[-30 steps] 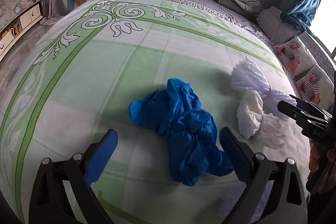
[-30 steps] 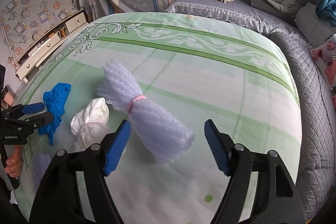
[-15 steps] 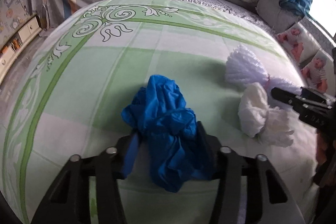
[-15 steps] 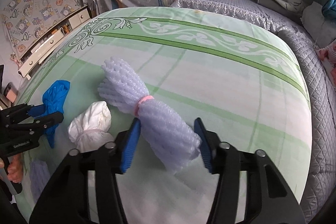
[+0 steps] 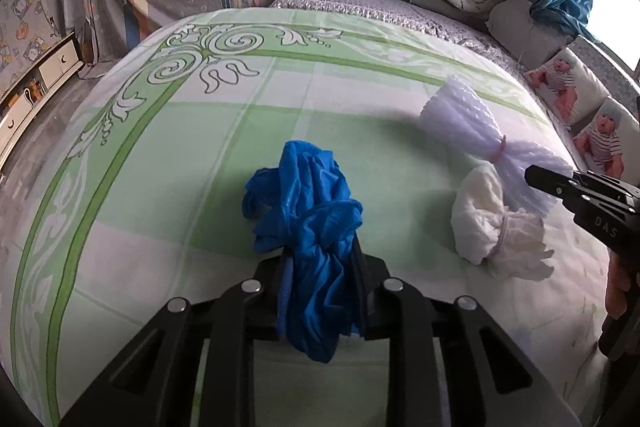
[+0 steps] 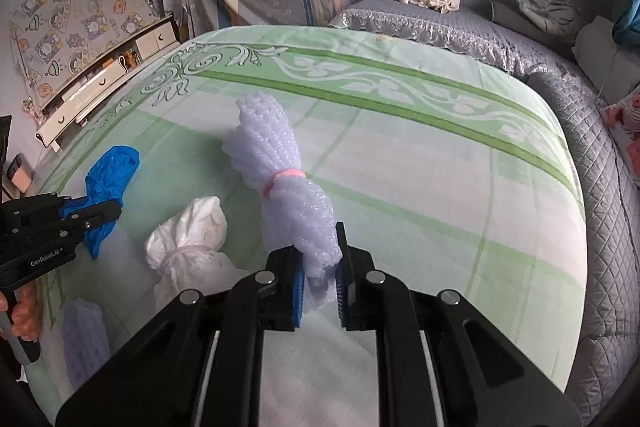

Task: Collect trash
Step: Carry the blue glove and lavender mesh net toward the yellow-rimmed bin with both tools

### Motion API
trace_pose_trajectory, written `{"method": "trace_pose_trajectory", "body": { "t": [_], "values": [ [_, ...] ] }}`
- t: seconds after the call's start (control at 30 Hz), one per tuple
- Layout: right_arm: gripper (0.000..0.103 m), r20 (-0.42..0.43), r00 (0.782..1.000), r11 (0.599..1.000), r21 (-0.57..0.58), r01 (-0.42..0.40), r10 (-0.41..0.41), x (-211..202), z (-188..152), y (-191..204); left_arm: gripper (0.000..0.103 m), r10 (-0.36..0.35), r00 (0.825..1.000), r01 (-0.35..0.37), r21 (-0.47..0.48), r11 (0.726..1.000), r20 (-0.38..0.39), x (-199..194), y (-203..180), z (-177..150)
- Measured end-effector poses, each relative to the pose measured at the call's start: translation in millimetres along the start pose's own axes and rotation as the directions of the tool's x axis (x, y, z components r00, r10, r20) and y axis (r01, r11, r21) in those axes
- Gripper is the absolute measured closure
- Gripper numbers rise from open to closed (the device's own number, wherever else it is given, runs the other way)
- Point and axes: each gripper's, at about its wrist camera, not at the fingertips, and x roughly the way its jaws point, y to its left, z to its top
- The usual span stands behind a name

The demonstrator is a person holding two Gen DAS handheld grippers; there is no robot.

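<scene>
Meanwhile, both grippers clamp trash on the bed (image 5: 360,131): left gripper (image 5: 320,279) pinches blue gloves (image 5: 308,211), right gripper (image 6: 320,279) the foam-net bundle (image 6: 280,167), stretching away ahead.

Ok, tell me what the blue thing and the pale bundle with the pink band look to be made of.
Blue thing: probably thin nitrile or latex gloves, slightly glossy, limp and finely creased, pinched in the left tongs.
Pale bundle: looks like foam netting, matte lavender-white with a bumpy mesh surface, squeezed in at its pink band, held by the right tongs.
</scene>
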Motion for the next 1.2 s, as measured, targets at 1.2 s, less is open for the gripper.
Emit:
{"method": "trace_pose_trajectory", "body": {
  "t": [1.2],
  "values": [
    [0.091, 0.24, 0.966, 0.99, 0.122, 0.064, -0.092, -194.6, -55.4, -4.8, 0.081, -0.167, 0.953, 0.14, 0.121, 0.983, 0.251, -155.6, -65.8, -20.8]
  ]
}}
